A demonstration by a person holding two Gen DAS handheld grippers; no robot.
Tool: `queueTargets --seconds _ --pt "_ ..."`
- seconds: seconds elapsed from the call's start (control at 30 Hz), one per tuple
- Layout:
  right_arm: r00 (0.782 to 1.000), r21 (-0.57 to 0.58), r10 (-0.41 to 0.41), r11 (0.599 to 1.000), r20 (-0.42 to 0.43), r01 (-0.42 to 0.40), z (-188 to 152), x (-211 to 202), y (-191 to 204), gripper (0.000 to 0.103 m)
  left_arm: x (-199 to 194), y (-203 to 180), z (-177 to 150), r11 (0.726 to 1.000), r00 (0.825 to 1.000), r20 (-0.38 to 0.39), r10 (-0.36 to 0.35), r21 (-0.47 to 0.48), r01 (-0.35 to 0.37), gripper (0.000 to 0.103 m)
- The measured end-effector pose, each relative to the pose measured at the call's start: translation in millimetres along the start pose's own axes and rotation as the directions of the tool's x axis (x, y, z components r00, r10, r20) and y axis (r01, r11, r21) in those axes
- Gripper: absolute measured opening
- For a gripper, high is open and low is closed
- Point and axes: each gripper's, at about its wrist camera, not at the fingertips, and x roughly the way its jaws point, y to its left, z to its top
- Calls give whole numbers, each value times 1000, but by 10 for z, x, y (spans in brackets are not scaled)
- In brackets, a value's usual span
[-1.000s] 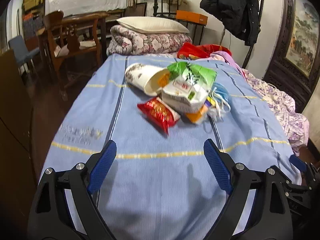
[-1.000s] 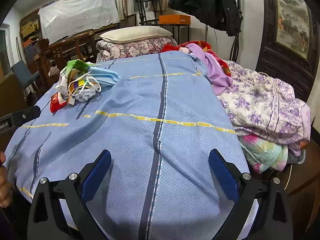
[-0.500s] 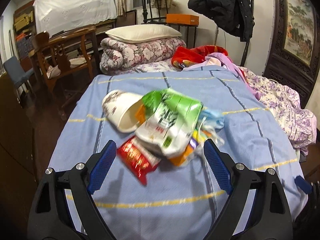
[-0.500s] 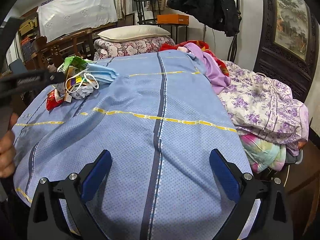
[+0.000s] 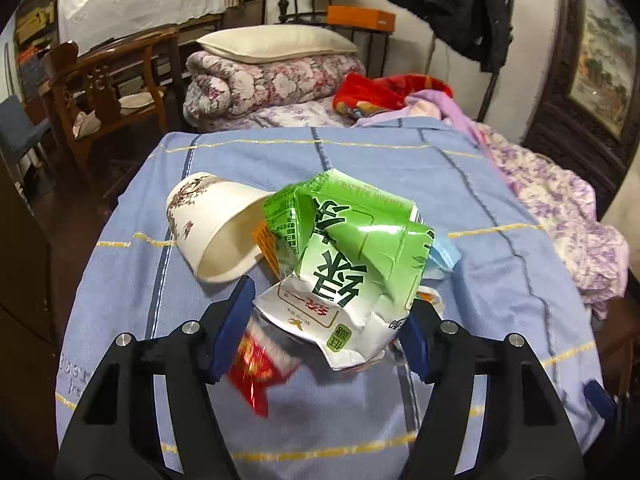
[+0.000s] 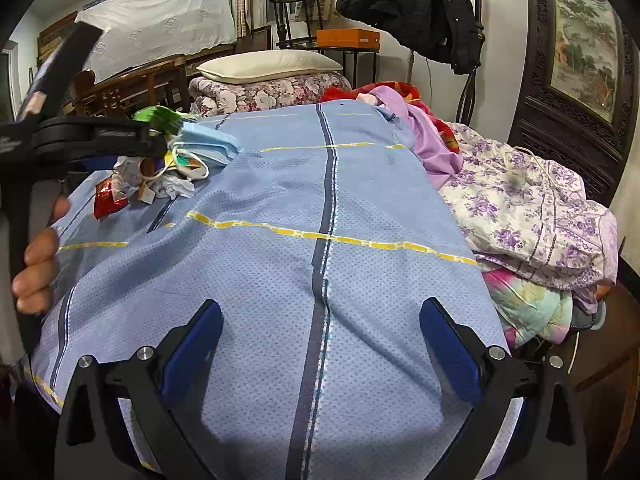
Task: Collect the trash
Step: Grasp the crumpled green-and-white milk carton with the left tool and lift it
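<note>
One trash pile is sitting on the blue blanket (image 5: 360, 160): one crushed green carton (image 5: 352, 256), one paper cup (image 5: 212, 228), one red wrapper (image 5: 256, 364), one blue mask (image 6: 212, 146). The cup is lying on its side, mouth facing the camera side, base pointing away to the left. The left gripper (image 5: 326, 328) has just been closing, jaws flanking the carton (I cannot tell if the pads are pressing). The right gripper (image 6: 320, 344) is hanging spread wide over bare blanket. A cream pillow (image 5: 276, 42) is resting on folded quilts behind.
</note>
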Motion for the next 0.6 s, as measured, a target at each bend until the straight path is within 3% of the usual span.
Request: queueTargets --seconds 0.27,0.6 --pt "1000 -1 1 1000 1 -1 2 -1 9 98 -685 58 -311 999 996 86 -29 20 27 61" --pt "1000 -3 9 1000 2 -9 14 -1 33 98 -835 335 -720 999 1000 13 -15 -31 15 60"
